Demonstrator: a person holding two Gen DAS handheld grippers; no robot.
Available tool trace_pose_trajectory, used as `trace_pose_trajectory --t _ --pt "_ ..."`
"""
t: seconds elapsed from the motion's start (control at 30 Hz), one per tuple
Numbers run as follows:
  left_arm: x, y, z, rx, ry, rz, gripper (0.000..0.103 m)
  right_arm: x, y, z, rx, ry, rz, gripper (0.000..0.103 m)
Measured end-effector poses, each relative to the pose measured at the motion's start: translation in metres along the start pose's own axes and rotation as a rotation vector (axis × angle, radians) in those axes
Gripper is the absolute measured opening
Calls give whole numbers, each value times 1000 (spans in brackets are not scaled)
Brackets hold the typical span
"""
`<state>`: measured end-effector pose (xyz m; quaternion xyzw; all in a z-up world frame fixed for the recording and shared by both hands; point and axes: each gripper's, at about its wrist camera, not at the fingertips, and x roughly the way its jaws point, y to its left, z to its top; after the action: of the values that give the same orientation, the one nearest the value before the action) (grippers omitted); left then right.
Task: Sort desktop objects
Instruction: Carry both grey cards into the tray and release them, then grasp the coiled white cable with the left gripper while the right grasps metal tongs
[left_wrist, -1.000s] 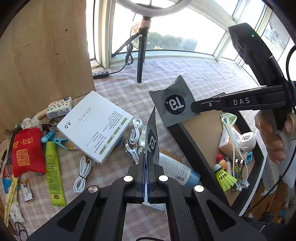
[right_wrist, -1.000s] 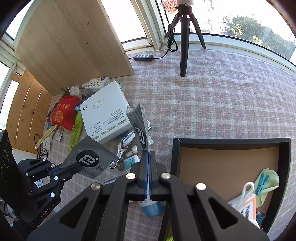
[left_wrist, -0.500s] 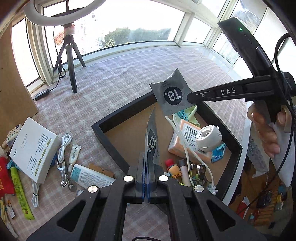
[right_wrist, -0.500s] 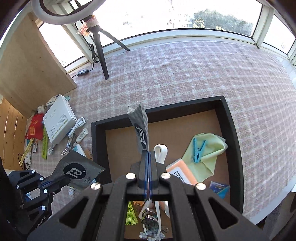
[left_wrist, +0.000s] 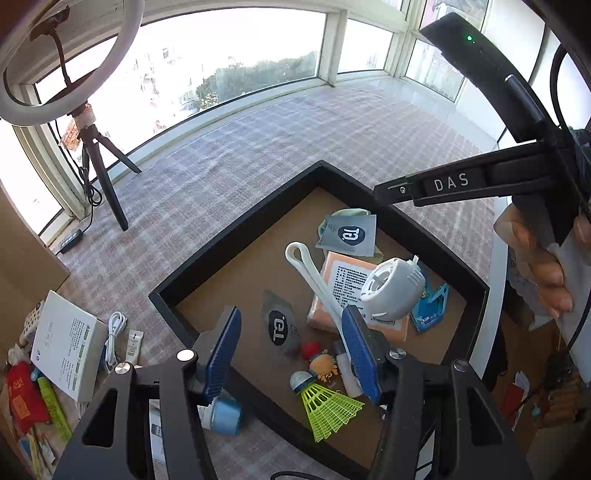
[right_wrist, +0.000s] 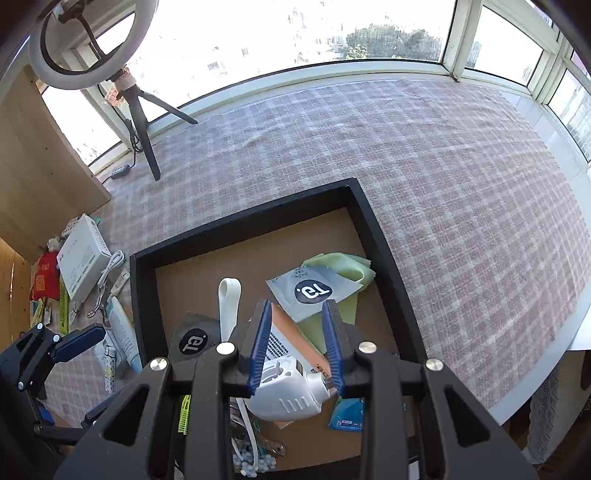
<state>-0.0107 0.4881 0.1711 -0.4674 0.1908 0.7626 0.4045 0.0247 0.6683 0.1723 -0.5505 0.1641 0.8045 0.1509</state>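
Two grey sachets with a black round logo lie loose in the black tray (left_wrist: 236, 236). One sachet (left_wrist: 279, 326) rests on the brown floor below my left gripper (left_wrist: 291, 343), whose jaws are opening with nothing pressed between the blue pads. The other sachet (right_wrist: 314, 290) lies across a green cloth (right_wrist: 340, 266) and an orange packet (right_wrist: 291, 343), just beyond my right gripper (right_wrist: 295, 332). Its jaws are opening too, and nothing is held. The left wrist view shows the right gripper (left_wrist: 391, 190) from the side, above the second sachet (left_wrist: 349, 234).
The tray also holds a white round device (left_wrist: 391, 291), a yellow-green shuttlecock (left_wrist: 325, 406), a small crab toy (left_wrist: 321, 363) and a blue card (left_wrist: 430, 308). Left of the tray lie a white box (right_wrist: 83, 258), cables and tubes. A ring-light tripod (right_wrist: 144, 125) stands behind them.
Both grippers carried their sachets from the cluttered left side over the tray, then opened. The two sachets dropped from the jaws and now lie in the tray.
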Motion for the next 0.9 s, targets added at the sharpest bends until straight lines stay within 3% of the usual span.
trace_pose_trajectory --t 0.43,0.7,0.9 --pt "-10 41 -24 -73 12 55 53 4 47 -3 -96 14 58 28" --pt "-25 109 -60 -199 23 134 53 9 100 -10 -213 39 116 28" --pt "-32 180 -105 -310 63 228 53 21 153 -13 -296 75 183 28"
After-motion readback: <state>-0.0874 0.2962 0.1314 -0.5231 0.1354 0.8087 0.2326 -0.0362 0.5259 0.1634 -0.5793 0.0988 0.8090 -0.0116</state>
